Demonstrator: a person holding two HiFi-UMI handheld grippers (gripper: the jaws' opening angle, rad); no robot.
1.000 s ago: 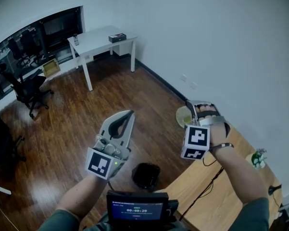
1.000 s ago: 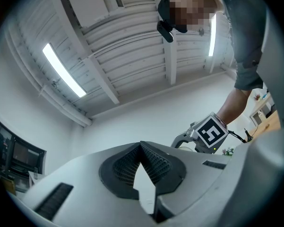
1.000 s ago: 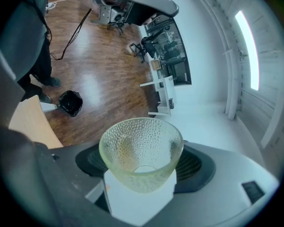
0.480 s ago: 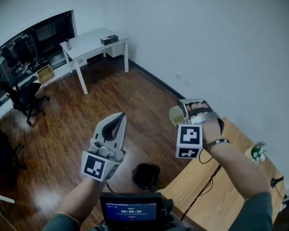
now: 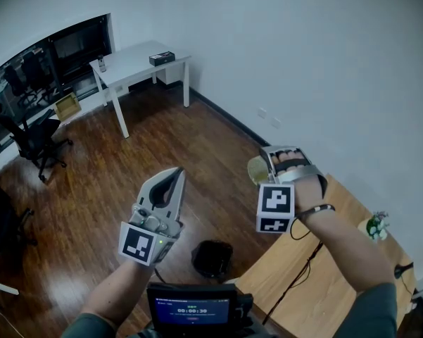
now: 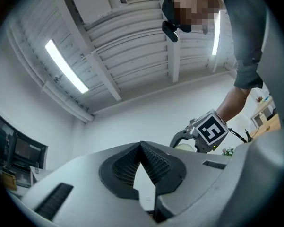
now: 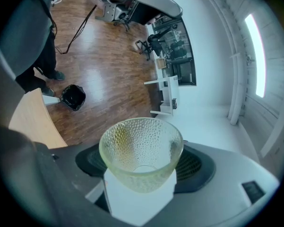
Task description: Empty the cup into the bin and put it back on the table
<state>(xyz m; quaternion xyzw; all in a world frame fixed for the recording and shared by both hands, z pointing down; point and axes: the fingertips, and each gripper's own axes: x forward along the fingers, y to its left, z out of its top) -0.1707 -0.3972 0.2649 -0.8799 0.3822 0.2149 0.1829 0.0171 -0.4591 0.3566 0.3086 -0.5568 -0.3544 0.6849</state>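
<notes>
Nearest, down by the feet: has the bin (image 5: 212, 258) standing open on the floor just beside the worktop (image 5: 324, 280) edge, with a cable (image 5: 306, 267) trailing off that edge close by. Higher up, holds the left gripper (image 5: 177, 173) idle, jaws pressed together on nothing, tips aimed toward the ceiling. Clamps the cup (image 7: 141, 148) in the right gripper (image 5: 271, 166), jaws set wide against its lower wall, mouth seemingly upward and not yet inverted. Shows no clear contents through the dimpled, yellow-tinted wall, so cannot rule any out. Hangs it high over bare floorboards, past the worktop edge and well apart from the bin, not above it. Risks, by tipping here, sending any contents onto the wood floor instead of into the bin; needs lowering and centring over the opening first. Risks losing the cup too: tapered, slick-looking wall, gripped low, wide rim free to pivot once turned over. From this height onto hard boards, would probably chip or break, or else follow the contents into the bin. Might catch the cable or knock the small plant (image 5: 375, 225) on the way back to the worktop. Farther off, leaves only a white desk (image 5: 137, 62) and an office chair (image 5: 36, 136), well apart from any likely swing.
</notes>
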